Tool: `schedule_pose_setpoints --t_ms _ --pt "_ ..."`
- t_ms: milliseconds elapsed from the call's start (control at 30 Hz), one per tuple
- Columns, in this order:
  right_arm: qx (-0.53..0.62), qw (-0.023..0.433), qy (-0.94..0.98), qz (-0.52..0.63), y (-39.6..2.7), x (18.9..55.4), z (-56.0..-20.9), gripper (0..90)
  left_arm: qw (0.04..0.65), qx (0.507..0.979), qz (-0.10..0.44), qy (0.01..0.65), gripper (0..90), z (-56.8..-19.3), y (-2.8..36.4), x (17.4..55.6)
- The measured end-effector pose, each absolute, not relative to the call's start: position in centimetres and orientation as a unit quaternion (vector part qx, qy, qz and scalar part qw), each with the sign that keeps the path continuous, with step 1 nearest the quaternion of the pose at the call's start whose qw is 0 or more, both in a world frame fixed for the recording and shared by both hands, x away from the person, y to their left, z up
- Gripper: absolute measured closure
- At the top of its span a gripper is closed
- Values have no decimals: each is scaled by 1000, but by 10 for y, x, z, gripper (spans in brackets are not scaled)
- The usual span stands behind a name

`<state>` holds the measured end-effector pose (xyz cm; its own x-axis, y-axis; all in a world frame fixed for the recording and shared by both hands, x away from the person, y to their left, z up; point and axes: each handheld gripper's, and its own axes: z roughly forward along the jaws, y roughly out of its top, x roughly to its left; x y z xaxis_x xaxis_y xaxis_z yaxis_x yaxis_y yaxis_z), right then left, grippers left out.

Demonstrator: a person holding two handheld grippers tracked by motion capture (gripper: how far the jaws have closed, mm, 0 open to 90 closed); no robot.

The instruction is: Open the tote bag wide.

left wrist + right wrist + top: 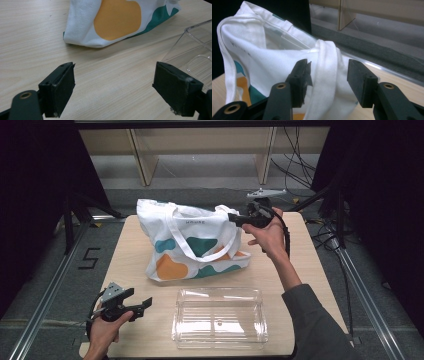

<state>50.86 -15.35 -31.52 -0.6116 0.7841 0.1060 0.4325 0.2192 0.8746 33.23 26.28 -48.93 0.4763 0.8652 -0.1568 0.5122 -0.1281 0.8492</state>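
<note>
Roughly early stage, by my read; right claw (328, 82) has reached the white tote bag (192, 242) at its top right corner, with the near handle strap (327, 75) running between the two jaws; left pad looks to touch the fabric, right pad has a gap, so not clamped yet; jaws about half apart. Bag sits slumped at the desk (135, 255) centre, toward 12 o'clock from the clear plastic box (220, 317); box is at 6 o'clock near the front edge, seemingly empty; bag and box just apart. From the right claw's own camera the strap lies dead ahead at 12, bag body spreading off to 9–10 o'clock; what looks like a clear sheet or box edge shows inside the bag mouth, can't say more.

Left claw (113, 90) hovers low over bare desk at 7 o'clock, jaws wide apart, nothing between them; bag's orange-patch corner at its 12, box corner at its 2.

Left to do, judging: close on strap, lift or open the bag, then bring in the left claw and box.
</note>
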Motion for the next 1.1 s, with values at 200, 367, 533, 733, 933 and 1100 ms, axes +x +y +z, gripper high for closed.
schedule_pose_setpoints --t_ms 200,367,533,733,933,1100 --pt "432 179 766 442 -151 519 -317 483 458 728 189 474 165 -490 262 332" --pt "415 189 779 430 -149 526 -324 703 457 730 191 470 166 -490 261 333" --pt "372 231 800 410 -147 523 -320 882 460 729 191 470 166 -489 262 333" --pt "324 266 803 424 -150 496 -293 885 474 728 184 459 257 -486 264 333" --pt "263 310 796 448 -159 450 -265 886 498 719 183 449 267 -469 259 337" --pt "237 303 801 459 -165 423 -262 886 522 719 182 421 251 -443 245 344"
